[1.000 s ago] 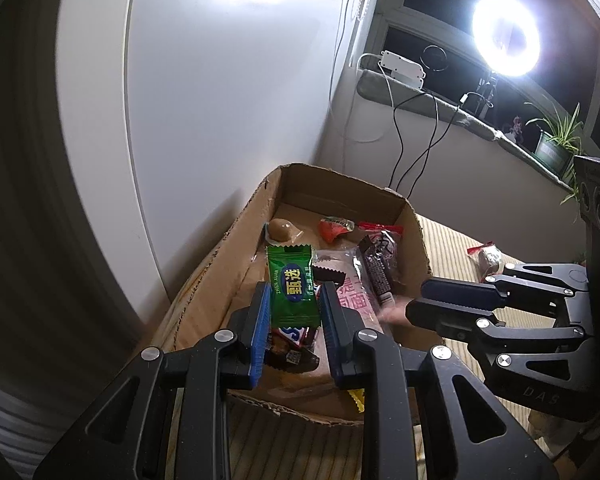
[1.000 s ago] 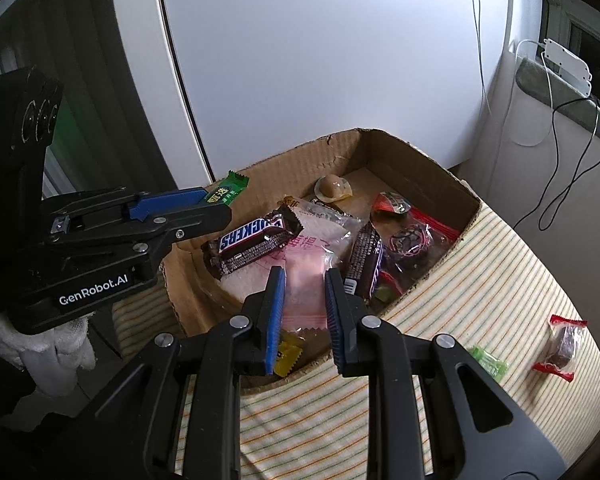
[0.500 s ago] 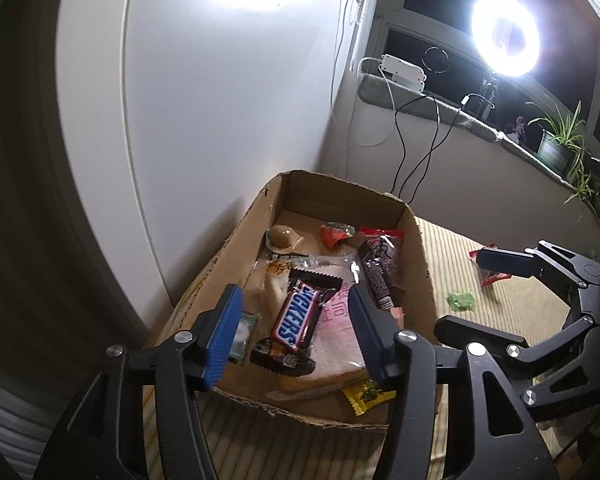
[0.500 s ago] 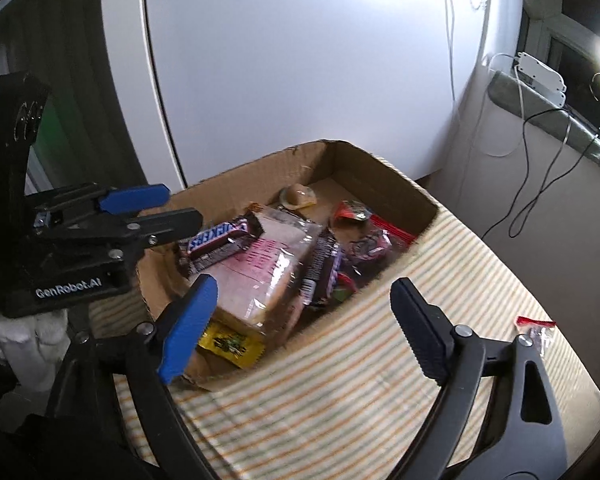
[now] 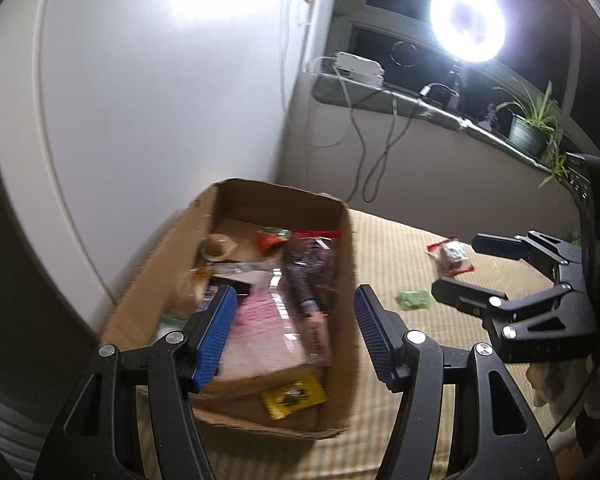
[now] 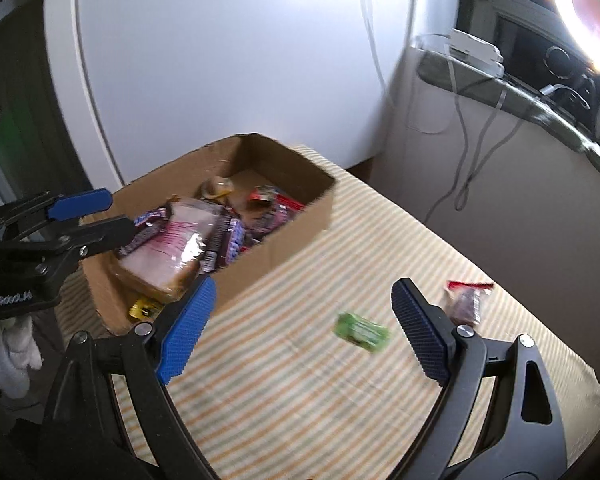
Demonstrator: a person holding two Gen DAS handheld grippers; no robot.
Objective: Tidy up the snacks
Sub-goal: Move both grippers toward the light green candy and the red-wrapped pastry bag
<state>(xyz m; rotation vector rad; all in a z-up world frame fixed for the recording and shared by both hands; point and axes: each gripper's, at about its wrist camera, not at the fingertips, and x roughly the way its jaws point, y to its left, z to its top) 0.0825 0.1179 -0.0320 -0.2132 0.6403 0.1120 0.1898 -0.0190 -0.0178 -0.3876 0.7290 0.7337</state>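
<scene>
The right gripper (image 6: 300, 320) is wide open and holds nothing. The green candy (image 6: 362, 332) lies on the striped cloth (image 6: 300, 400) just beyond its fingertips, between the two blue pads and closer to the right one. Its long axis runs across the view, slightly tilted, so it lies roughly along the line from pad to pad; probably the gripper must turn a little, or close on the short ends. A second snack, the red-ended wrapped sweet (image 6: 466, 300), lies near the right pad, further out. The left gripper (image 5: 292, 324) is also open and empty, above the near part of the cardboard box (image 5: 348, 280), where the other snacks already lie. So the right hand is clearly the nearer one for the green candy.

Compared with one second ago, both grippers were closed; the left one held a green packet, which is now gone from it. The right gripper has swung away from the box toward the loose snacks on the cloth.
</scene>
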